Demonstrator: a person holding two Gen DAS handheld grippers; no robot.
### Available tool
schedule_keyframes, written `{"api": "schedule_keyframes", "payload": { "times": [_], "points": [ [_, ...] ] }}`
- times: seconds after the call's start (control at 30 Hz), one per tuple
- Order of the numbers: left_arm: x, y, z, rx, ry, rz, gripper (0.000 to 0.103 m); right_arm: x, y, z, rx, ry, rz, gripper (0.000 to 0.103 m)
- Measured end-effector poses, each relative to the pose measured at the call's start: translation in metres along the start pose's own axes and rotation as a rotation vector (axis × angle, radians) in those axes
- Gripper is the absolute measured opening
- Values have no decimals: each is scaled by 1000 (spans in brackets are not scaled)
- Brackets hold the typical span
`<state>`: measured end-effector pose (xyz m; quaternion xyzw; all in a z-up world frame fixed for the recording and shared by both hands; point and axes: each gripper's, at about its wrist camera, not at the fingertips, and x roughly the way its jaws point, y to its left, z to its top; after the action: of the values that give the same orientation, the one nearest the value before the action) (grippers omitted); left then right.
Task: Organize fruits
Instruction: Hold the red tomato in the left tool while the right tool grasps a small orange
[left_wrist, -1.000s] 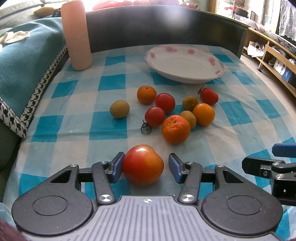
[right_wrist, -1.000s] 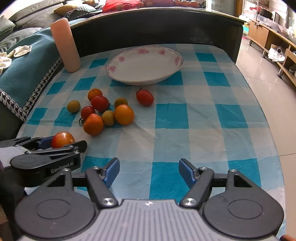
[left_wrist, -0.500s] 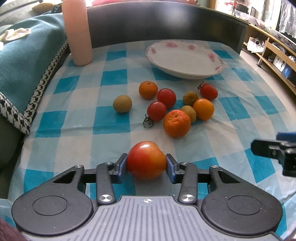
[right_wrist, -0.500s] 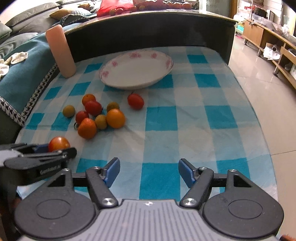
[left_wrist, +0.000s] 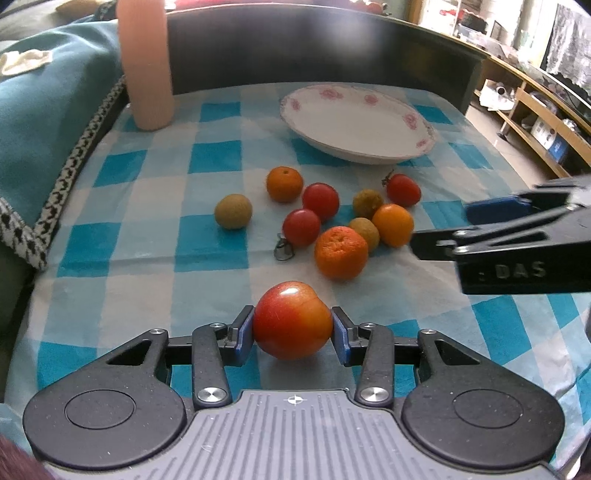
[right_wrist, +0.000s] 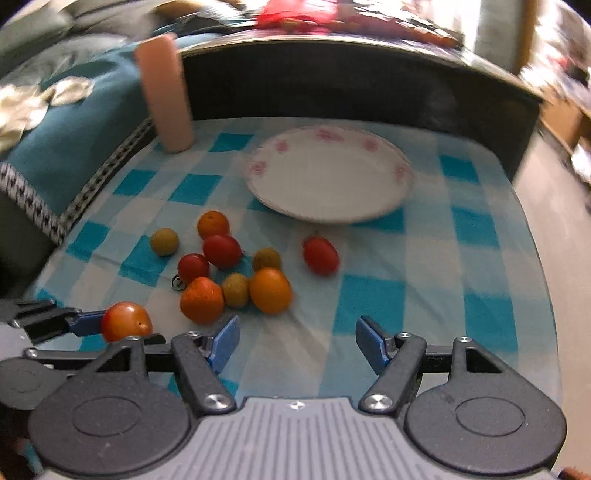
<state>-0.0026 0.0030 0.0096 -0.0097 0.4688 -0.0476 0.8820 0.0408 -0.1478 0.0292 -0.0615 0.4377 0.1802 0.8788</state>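
So the left gripper (left_wrist: 292, 334) is clamped on the big red-orange tomato (left_wrist: 291, 320) at the near edge of the bench (left_wrist: 129, 258), both pads pressed on its sides. The right gripper (right_wrist: 297, 345) is spread wide with nothing in it, just beside the loose fruit pile (right_wrist: 236, 273). The flowered plate (left_wrist: 356, 127) sits further back, no fruit on it.

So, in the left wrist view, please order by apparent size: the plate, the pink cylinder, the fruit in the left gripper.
1. plate
2. pink cylinder
3. red-orange fruit; it sits nearest the camera, so it looks bigger than it is.
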Motion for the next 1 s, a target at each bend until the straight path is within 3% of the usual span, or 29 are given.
{"api": "schedule_keyframes", "payload": {
  "times": [0.23,0.53,0.63,1.0],
  "points": [
    [5,-1,2,-2,-5,-19,51,26,0,12,-133,29,100,69],
    [3,0,1,-2,-31,-40,51,45,8,19,-169,49,162,59],
    [4,-1,1,13,-24,-23,51,44,8,18,-167,62,141,43],
    [3,-2,0,15,-31,-27,51,26,-2,16,-108,62,137,43]
  ]
}}
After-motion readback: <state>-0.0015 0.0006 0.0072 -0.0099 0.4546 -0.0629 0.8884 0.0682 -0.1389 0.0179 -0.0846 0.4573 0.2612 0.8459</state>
